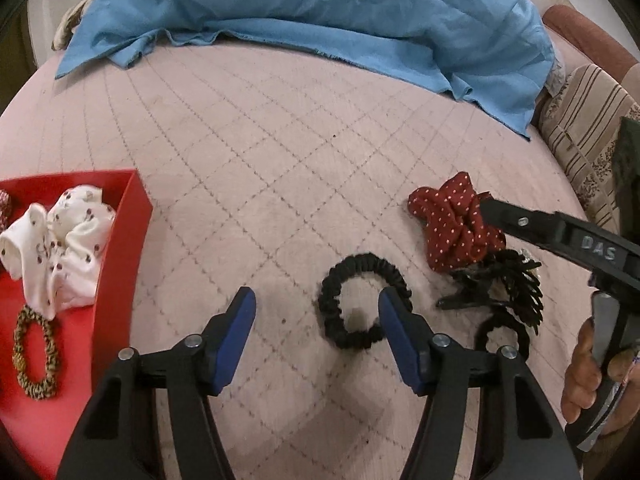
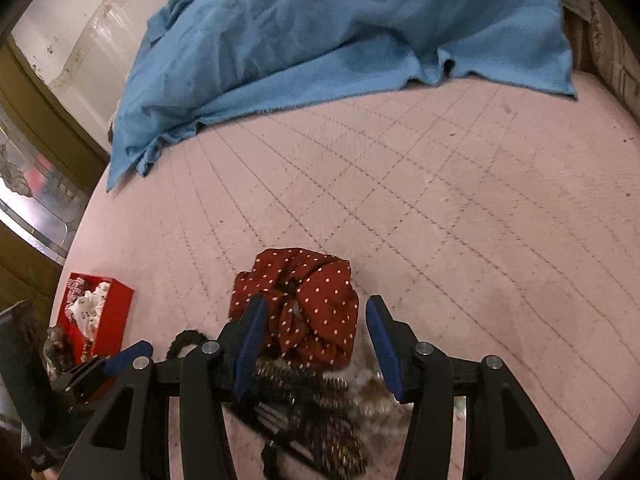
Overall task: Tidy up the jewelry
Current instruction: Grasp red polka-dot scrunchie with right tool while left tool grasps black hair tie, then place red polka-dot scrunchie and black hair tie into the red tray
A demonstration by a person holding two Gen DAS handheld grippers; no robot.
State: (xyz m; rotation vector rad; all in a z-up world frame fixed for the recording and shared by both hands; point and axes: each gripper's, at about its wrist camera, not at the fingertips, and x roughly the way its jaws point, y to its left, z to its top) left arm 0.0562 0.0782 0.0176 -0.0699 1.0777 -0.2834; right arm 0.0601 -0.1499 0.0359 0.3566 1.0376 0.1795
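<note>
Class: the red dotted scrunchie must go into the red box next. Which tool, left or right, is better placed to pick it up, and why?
Right. The right tool is open with the red dotted scrunchie between its fingers. The left tool is open over the black hair tie instead, nearer the red box.

A pink quilted bedcover (image 1: 304, 152) with diamond stitching spreads beneath and ahead of both grippers. Far ahead of them a crumpled blue cloth (image 1: 320, 16) lies across its back edge, its hem rippled along the near side. Ahead and to the right of the left gripper sits a striped beige cushion (image 1: 588, 120), beside a plain reddish-pink one (image 1: 580, 28). Far to the left of the right gripper, a white wall (image 2: 88, 40) meets a dark wooden frame holding patterned glass (image 2: 36, 188).
</note>
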